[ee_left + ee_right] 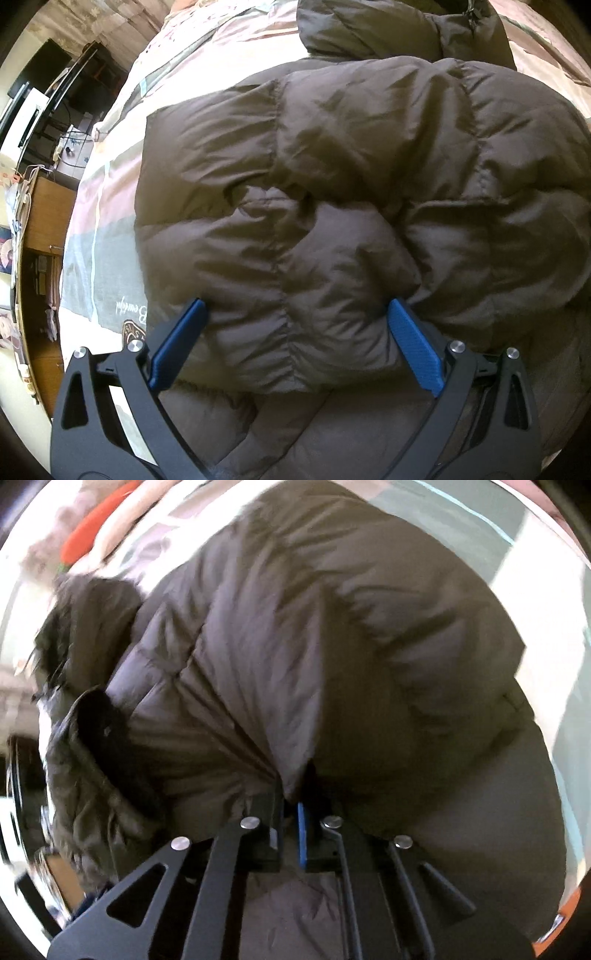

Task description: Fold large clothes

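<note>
While one brown puffer jacket (332, 177) sprawls across the pink-and-grey striped bedspread (110, 206), two grippers work it. Left gripper (297, 310) is spread wide, its two blue pads (415, 345) straddling a padded panel that bulges up between them, touching the fabric without squeezing it. Over on the right wrist view, the right gripper (291, 794) is pressed together, pinching a bunched fold of the jacket (295, 657), creases fanning out from the bite. A dark fur-trimmed hood (85, 627) hangs off to the side, blurred. One orange object (96, 520) lies beyond it.
</note>
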The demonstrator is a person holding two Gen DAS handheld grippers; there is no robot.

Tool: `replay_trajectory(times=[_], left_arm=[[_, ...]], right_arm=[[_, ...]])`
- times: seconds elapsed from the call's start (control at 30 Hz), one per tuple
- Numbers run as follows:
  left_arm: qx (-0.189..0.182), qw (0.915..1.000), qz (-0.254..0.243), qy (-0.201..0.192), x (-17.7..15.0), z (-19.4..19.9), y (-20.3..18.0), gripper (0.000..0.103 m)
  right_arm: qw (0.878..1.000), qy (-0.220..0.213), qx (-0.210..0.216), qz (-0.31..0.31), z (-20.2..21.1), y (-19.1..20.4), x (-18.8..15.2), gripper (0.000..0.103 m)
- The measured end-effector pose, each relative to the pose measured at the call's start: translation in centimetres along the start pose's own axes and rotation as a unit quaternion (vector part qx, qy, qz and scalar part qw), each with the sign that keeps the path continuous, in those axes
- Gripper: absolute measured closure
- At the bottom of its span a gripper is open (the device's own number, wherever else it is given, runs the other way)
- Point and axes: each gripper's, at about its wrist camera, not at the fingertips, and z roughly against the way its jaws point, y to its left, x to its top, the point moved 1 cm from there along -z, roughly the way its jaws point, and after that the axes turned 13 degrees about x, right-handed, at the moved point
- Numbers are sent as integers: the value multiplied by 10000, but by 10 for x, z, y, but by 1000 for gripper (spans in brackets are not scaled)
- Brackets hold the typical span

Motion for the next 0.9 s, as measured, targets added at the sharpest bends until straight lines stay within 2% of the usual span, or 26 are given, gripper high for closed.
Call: replay_trajectory(times=[0.07, 0.1, 0.13, 0.27, 0.37, 0.4, 0.47, 0.53, 0.63, 0.7, 0.8, 0.9], left_arm=[[10, 10000, 18, -26, 0, 1, 3, 3], [21, 10000, 29, -39, 0, 2, 4, 3], [29, 10000, 43, -48, 0, 3, 5, 3], [19, 9998, 188, -48, 3, 3, 13, 3], [-74, 9993, 369, 26, 9, 0, 21, 3], [-80, 9991, 416, 65, 12, -3, 23, 3], [-55, 9988, 470, 137, 15, -9, 27, 3], [-112, 9982, 541, 227, 18, -16, 31, 3], [-114, 9978, 570, 304, 19, -26, 35, 2], [-142, 9978, 563, 324, 18, -29, 37, 2], [-143, 9979, 563, 294, 16, -25, 41, 2], [-200, 9979, 547, 285, 8, -15, 43, 2]], right_arm=[[9997, 48, 34, 217, 6, 10, 3, 70], [9996, 22, 21, 268, 10, 14, 3, 49], [9994, -132, 22, 311, 19, 21, 5, 45], [9966, -416, 298, 645, 42, 56, 3, 45], [9886, -514, 425, 1352, 42, 94, -4, 45], [9824, -555, 357, 1748, 34, 114, -5, 45], [9757, -444, 355, 2117, 14, 136, -1, 45], [9712, -101, 225, 2370, -17, 152, 2, 45], [9637, 433, -416, 2603, -67, 154, 0, 45], [9598, 633, -593, 2669, -84, 145, -1, 42], [9612, 637, -497, 2636, -76, 146, 1, 42], [9672, 380, -182, 2506, -41, 139, -6, 37]])
